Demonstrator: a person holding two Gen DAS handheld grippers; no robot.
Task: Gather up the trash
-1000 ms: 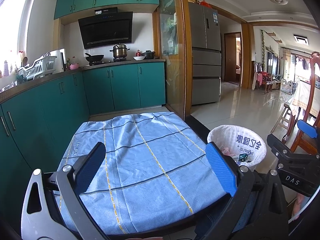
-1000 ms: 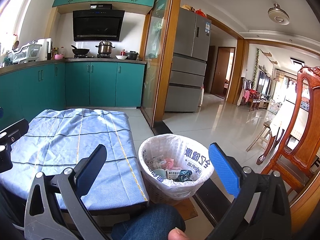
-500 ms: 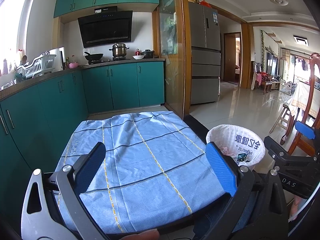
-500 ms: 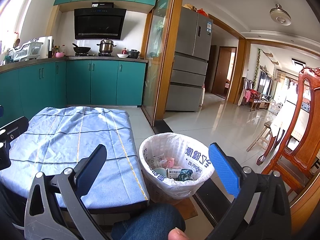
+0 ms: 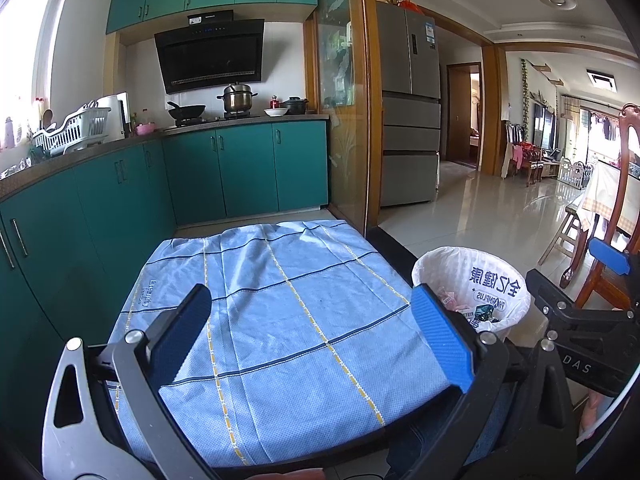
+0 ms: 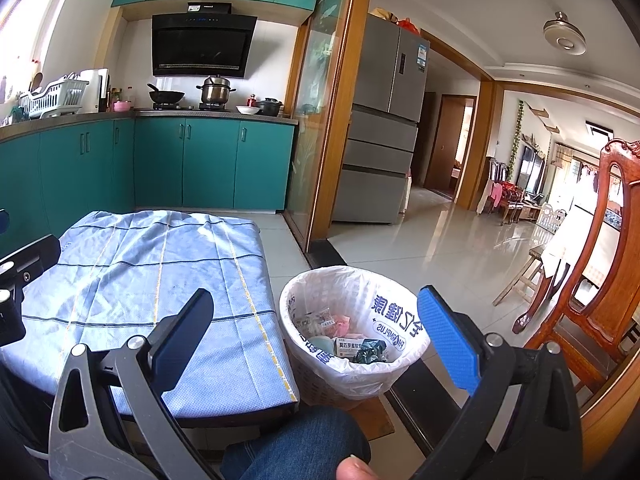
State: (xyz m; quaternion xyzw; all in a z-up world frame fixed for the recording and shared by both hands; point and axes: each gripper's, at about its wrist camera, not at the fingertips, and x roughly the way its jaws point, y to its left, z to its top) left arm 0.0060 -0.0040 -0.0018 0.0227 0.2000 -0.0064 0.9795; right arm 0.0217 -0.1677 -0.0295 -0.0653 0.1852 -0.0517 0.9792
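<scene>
Both your hand-held grippers are spread wide with nothing in them: the left hand-held gripper [image 5: 310,338] hangs over the blue checked tabletop [image 5: 280,300], the right hand-held gripper [image 6: 316,334] just off its edge. The lined trash basket [image 6: 352,376], wrappers [image 6: 348,344] inside, sits right ahead between the right one's fingers.

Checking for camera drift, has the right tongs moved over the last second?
Yes, slightly. In the right wrist view the white-lined wicker trash basket has slid a little rightward and upward past the open right tongs, so they swung slightly left and down.
</scene>
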